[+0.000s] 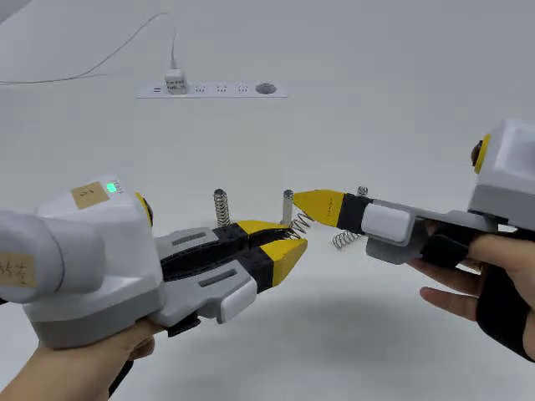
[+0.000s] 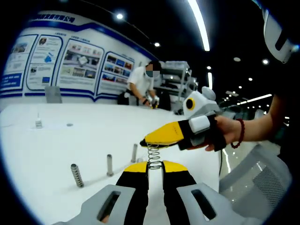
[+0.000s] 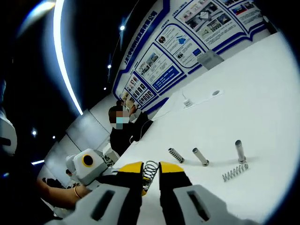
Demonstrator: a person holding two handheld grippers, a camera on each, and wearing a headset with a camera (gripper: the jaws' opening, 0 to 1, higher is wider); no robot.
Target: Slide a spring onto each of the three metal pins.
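Probably a showroom or lab, blue-framed poster boards (image 2: 70, 61) on wall, white workbench (image 1: 376, 125), ceiling strip lights (image 2: 199, 23)

In the head view, the left hand-held gripper (image 1: 280, 241) covers the base of the middle pin (image 1: 287, 202) and part of the held spring (image 1: 300, 223). The right hand-held gripper (image 1: 311, 203) hides the right pin (image 1: 362, 191) below its top, and one end of the loose spring (image 1: 344, 239). Text on the wall posters (image 2: 79, 58) is too small to read.

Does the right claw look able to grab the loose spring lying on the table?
Probably not yet: the right claw is pinching a second spring, though the loose spring lies unobstructed nearby.
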